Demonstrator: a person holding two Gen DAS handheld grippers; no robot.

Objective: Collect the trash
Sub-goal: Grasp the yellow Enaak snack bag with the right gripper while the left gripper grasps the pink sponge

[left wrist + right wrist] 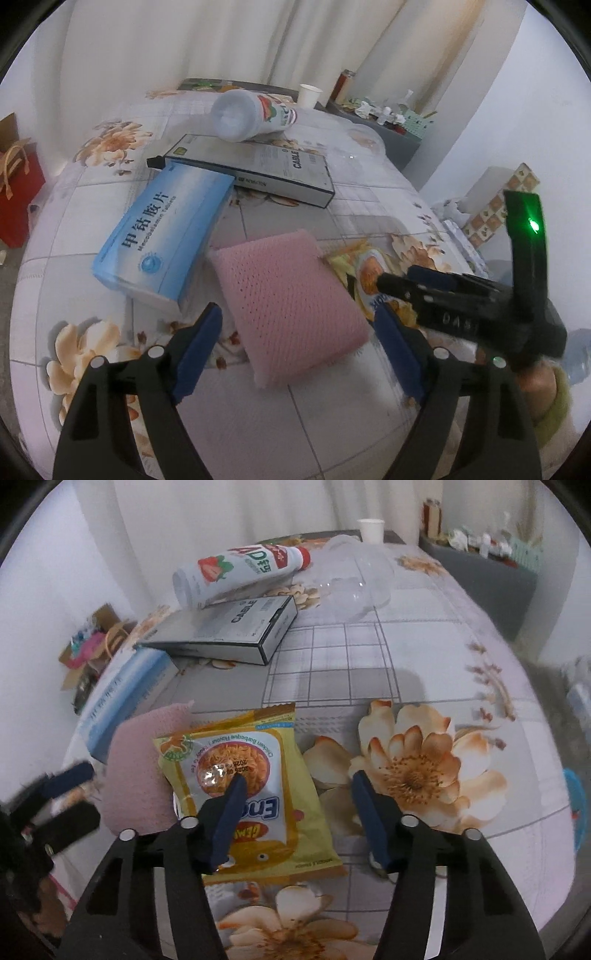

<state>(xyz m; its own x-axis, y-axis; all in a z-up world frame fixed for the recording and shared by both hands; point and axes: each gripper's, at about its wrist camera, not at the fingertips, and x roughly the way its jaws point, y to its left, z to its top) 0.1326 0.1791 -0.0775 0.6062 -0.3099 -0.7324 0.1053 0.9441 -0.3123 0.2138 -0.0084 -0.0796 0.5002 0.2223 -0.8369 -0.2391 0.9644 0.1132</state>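
Blue-padded left hand-held gripper (pixel 295 343): jaws spread wide, one pad on each side of the pink sponge's near end, not pressing it.
Pink sponge (pixel 288 310): lies flat on the floral bedspread (pixel 369 664), its right edge over the yellow snack packet's side.
Right hand-held gripper (pixel 295 812): jaws part-way spread and empty; the left pad sits over the packet's face, the right pad over the bedspread just beside it; no squeeze on the packet shows.
Yellow snack packet (pixel 258 775): flat on the bedspread, printed side up, between the sponge and a large printed flower.
Blue medicine box (pixel 162 240): lies left of the sponge, its far end tucked under the cable box's corner.
Cable box (pixel 255 170): grey and black, lying flat behind the medicine box.
Strawberry drink bottle (pixel 240 572): white, red cap, on its side, resting partly on the cable box's far edge.
Clear plastic bottle (pixel 354 579): on its side, right of the drink bottle.
Paper cup (pixel 371 530): upright at the far edge.
Red bag (pixel 18 192): stands on the floor, left of the bed.
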